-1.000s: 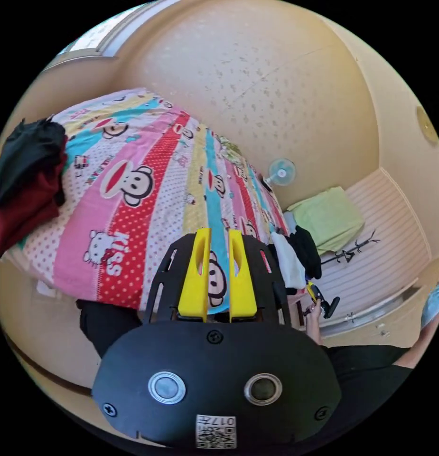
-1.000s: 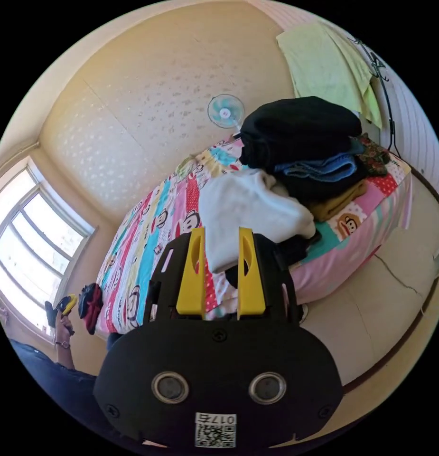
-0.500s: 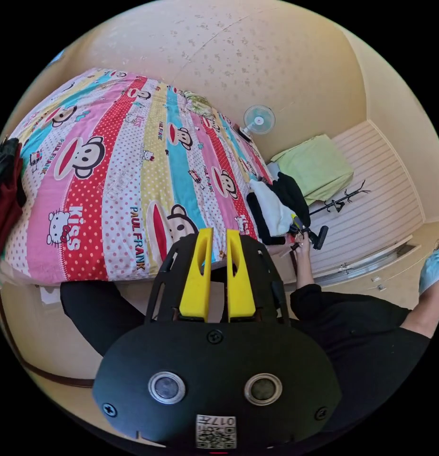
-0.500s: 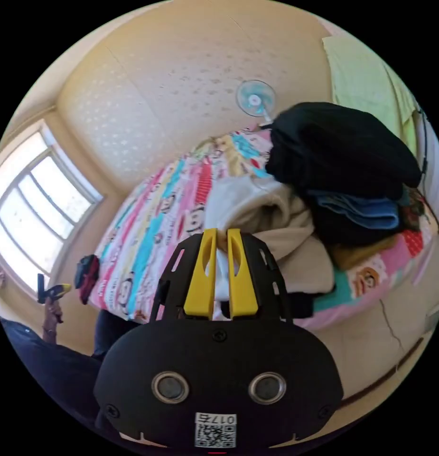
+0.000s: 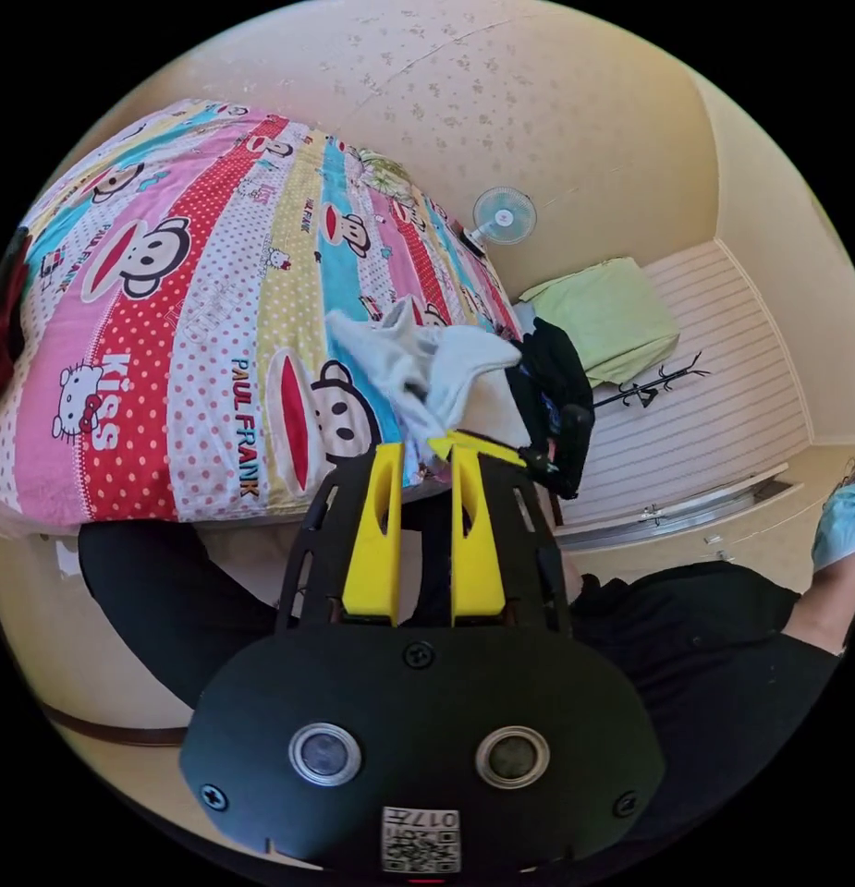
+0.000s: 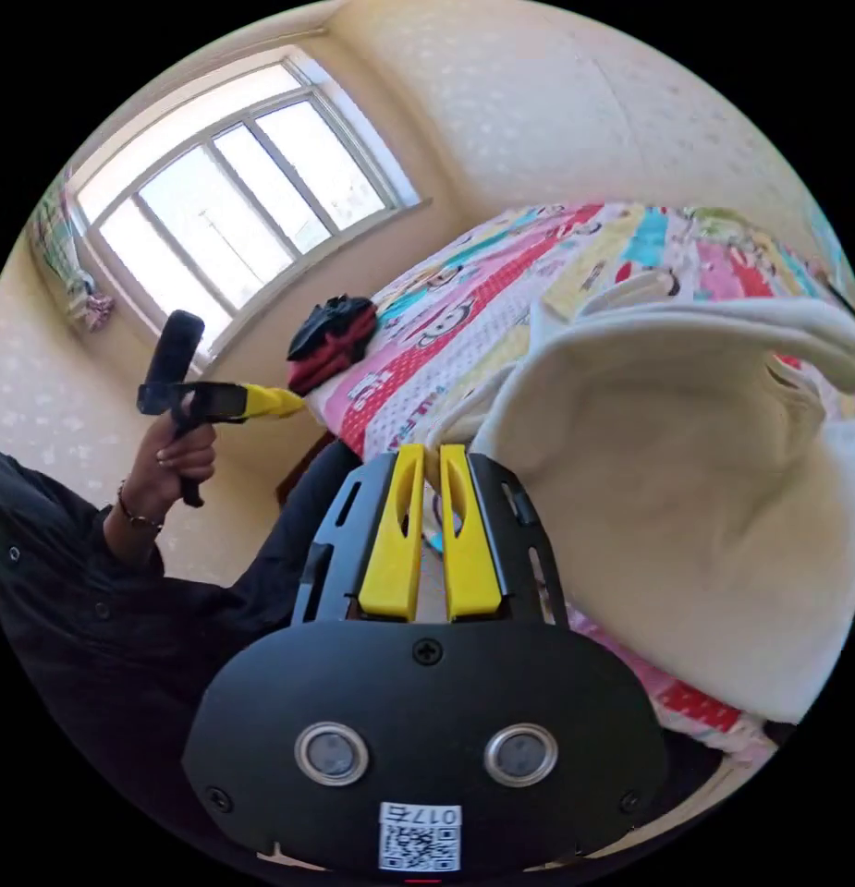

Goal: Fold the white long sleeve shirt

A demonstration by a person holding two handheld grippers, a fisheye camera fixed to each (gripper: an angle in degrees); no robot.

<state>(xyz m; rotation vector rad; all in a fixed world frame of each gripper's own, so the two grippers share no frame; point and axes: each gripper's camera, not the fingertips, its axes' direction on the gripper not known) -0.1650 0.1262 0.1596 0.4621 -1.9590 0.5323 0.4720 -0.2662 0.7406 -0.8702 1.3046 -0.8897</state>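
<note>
Right gripper (image 6: 424, 453): jaws nearly closed, pinching the white shirt (image 6: 686, 471), which hangs lifted above the bed (image 6: 464, 323). Left gripper (image 5: 425, 453): jaws slightly apart, holding nothing. One dark clothes pile (image 6: 335, 337) at the bed's far end. One window (image 6: 233, 212). One fan (image 5: 504, 214).
</note>
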